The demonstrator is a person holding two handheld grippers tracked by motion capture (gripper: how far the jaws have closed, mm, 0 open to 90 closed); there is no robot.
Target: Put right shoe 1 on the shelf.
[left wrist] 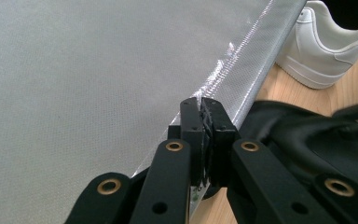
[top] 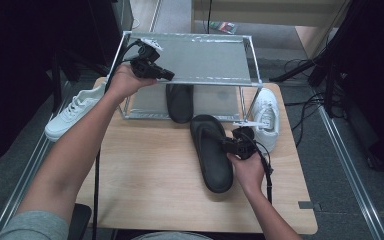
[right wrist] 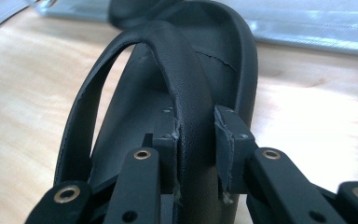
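Observation:
A black slipper (top: 211, 152) lies lengthwise on the wooden table (top: 145, 170), its toe toward the rack. My right gripper (top: 227, 144) comes at it from the right and is shut on its arched strap (right wrist: 186, 88), one pad on each side of the band. Over the front left edge of the rack's grey top shelf (top: 205, 57) my left gripper (top: 168, 75) is held with its jaws shut. In the left gripper view its pads (left wrist: 204, 119) press together with nothing between them, just above the shelf's silver front rail (left wrist: 256, 51).
A second black slipper (top: 179, 102) sits on the rack's lower shelf. One white sneaker (top: 72, 114) lies at the table's left edge, another (top: 267, 115) beside the rack's right leg. Cables trail from both grippers. Bare wood stretches across the front left.

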